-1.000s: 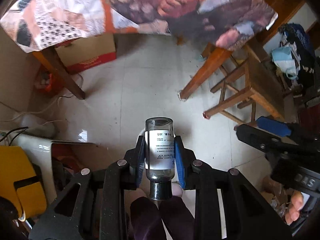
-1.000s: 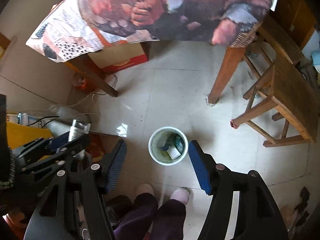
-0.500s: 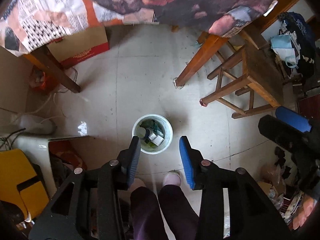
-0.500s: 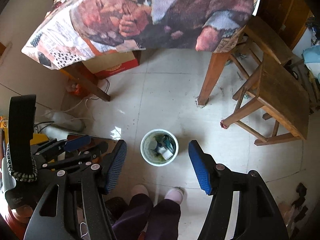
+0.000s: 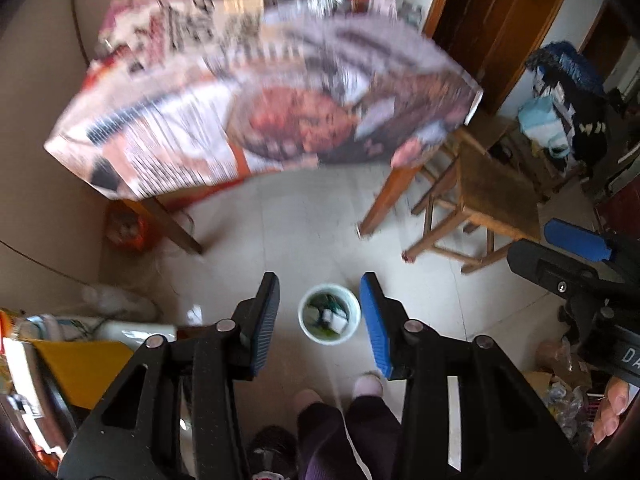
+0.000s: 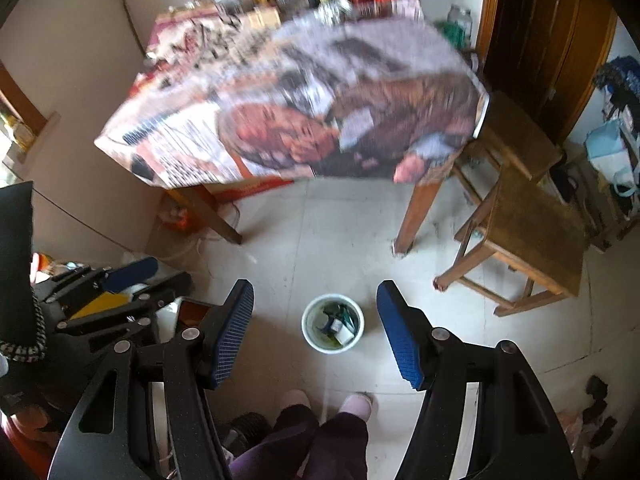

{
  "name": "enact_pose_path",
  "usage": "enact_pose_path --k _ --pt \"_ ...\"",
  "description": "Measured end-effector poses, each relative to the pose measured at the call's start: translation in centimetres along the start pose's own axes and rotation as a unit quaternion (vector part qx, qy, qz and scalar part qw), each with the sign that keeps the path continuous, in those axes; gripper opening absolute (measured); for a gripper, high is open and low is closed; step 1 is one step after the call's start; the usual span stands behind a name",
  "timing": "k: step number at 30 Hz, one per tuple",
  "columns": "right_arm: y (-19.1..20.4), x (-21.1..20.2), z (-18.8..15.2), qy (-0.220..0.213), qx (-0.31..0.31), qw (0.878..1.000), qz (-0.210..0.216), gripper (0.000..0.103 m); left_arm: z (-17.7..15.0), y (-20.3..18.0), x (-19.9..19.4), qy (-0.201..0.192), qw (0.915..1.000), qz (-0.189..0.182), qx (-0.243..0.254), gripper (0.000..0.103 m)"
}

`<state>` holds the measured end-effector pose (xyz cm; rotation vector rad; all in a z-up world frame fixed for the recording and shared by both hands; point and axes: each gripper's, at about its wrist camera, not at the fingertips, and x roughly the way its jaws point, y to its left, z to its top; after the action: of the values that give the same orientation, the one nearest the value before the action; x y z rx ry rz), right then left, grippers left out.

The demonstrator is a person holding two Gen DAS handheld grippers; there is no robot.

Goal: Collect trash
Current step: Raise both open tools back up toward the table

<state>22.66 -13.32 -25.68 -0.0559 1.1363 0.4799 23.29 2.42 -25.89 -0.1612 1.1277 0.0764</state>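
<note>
A small white bucket (image 5: 329, 314) of trash stands on the pale tiled floor (image 5: 304, 232), near a wooden stool (image 5: 486, 208).

Glossy pale floor tiles (image 6: 344, 236), faintly reflective. White smooth plastic bucket (image 6: 310, 334). Printed paper, slightly shiny, over the desk (image 6: 304, 120); bare brown wood legs. Worn matt wooden stools (image 6: 532, 224). Matt black plastic claw (image 6: 316, 322) arms, ribbed blue rubbery pads (image 6: 236, 332), small bright metal rivets.

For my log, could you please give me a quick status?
Left claw just opened, empty. Right claw open, empty. Bucket on floor holds trash. Nothing in the way.
</note>
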Motion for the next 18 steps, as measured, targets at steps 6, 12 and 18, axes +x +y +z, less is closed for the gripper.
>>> enact_pose_path --k 6,12,18 --pt "2.6 -7.0 0.7 -0.06 -0.004 0.998 -0.012 0.06 1.1 0.9 -8.8 -0.072 0.9972 -0.018 0.003 0.044" --pt "5.4 -13.2 0.7 -0.135 -0.015 0.99 -0.033 0.061 1.5 1.2 -16.4 -0.151 0.988 -0.03 0.013 0.045" --pt "7.5 -18.0 0.9 -0.215 -0.027 0.974 -0.06 0.065 1.5 1.5 -22.3 -0.222 0.974 -0.032 0.031 0.062"
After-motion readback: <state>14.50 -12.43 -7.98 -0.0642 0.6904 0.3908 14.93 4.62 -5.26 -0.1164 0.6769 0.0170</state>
